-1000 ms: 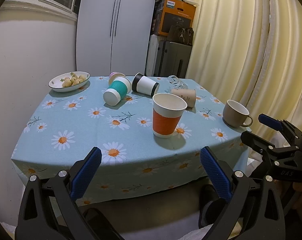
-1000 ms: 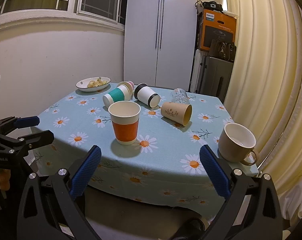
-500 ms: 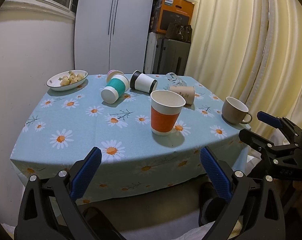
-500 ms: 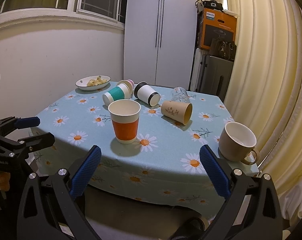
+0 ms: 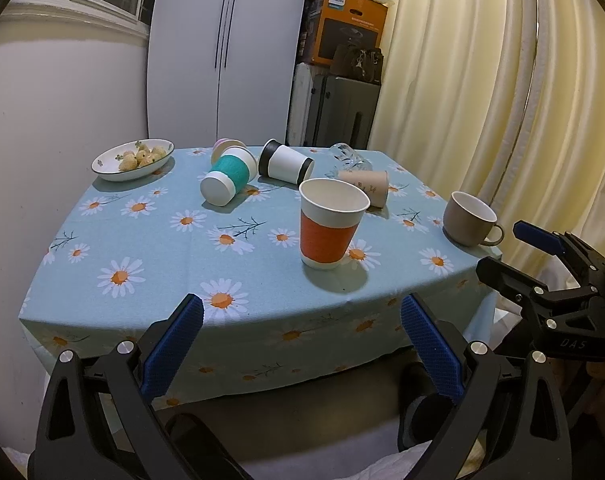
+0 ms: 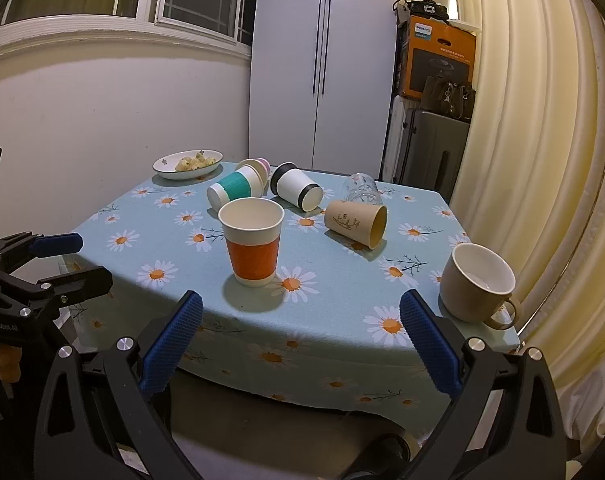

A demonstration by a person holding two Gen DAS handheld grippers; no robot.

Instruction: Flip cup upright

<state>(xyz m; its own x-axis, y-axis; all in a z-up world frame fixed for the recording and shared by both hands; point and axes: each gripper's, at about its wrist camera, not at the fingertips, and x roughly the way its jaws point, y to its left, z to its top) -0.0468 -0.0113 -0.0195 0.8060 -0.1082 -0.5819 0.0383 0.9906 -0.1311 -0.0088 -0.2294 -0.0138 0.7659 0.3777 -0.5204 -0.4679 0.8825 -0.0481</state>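
The table (image 6: 342, 320) wears a daisy cloth, and both grippers hang off its near edge, the left gripper (image 5: 300, 346) and right gripper (image 6: 300, 344) spread wide with nothing between the jaws. An orange cup (image 6: 252, 246) stands upright near the front; a mug (image 6: 476, 282) stands at the right edge. Behind lie a teal cup (image 6: 232, 190), a black-banded cup (image 6: 296, 186), a brown cup (image 6: 356, 222) and a glass (image 6: 360, 188), all on their sides, beside a dish (image 6: 168, 170)

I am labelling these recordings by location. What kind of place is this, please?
Most likely a room in a home, perhaps a dining corner. A table with a daisy-print tablecloth holds cups and a dish of food; behind it stand a tall white cupboard, cream curtains and a suitcase.
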